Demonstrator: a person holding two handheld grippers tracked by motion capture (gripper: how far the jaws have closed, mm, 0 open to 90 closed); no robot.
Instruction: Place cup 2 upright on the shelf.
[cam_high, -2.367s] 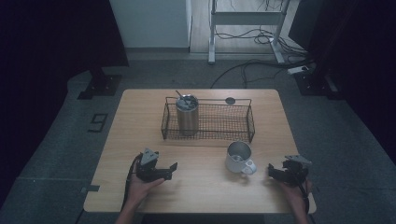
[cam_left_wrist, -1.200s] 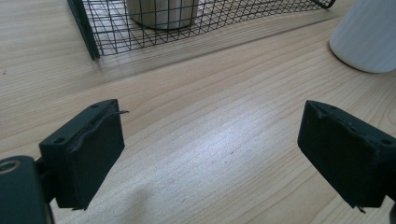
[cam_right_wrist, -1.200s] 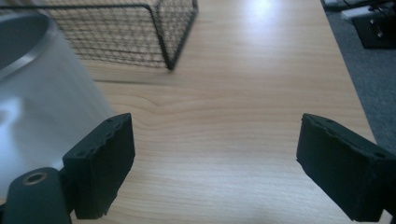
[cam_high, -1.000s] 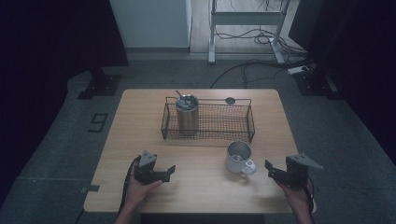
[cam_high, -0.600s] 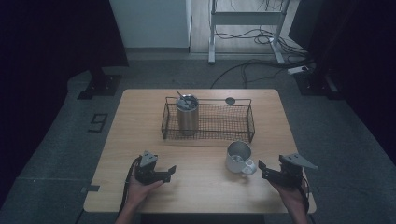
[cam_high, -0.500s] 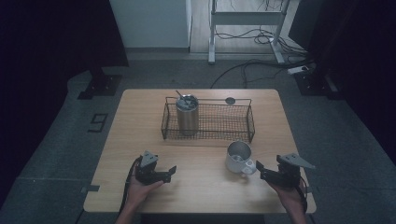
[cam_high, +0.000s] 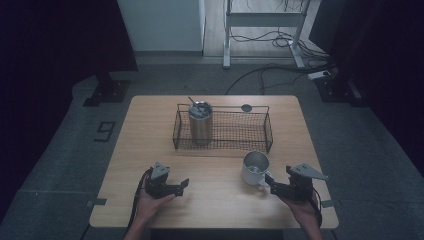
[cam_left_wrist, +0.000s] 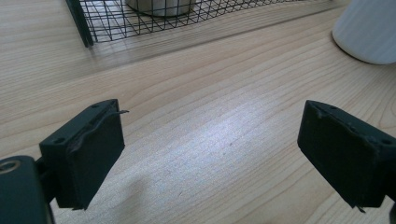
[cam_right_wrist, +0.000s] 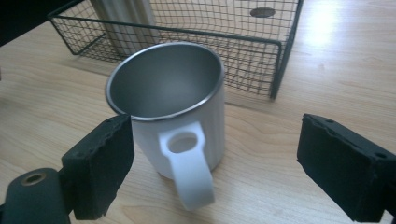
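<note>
The left gripper (cam_high: 170, 186) is seen where it lay in the earlier frames, rested low on the near left part of the table (cam_high: 150, 130) with its jaws spread wide and nothing between them; bare wood is faced by it in the left gripper view. The wire basket (cam_high: 222, 131) with the steel tumbler (cam_high: 200, 122) upright in its left end is left untouched at the middle of the table. Just in front of the basket's right end the white mug (cam_high: 255, 168) is stood upright, its handle turned toward the person. The right gripper (cam_high: 274, 182) has been brought leftward from the table's right edge, so that its jaws, spread wide, are now set either side of the handle (cam_right_wrist: 189, 170) without contact. A grasp of the handle is judged to be prepared.
</note>
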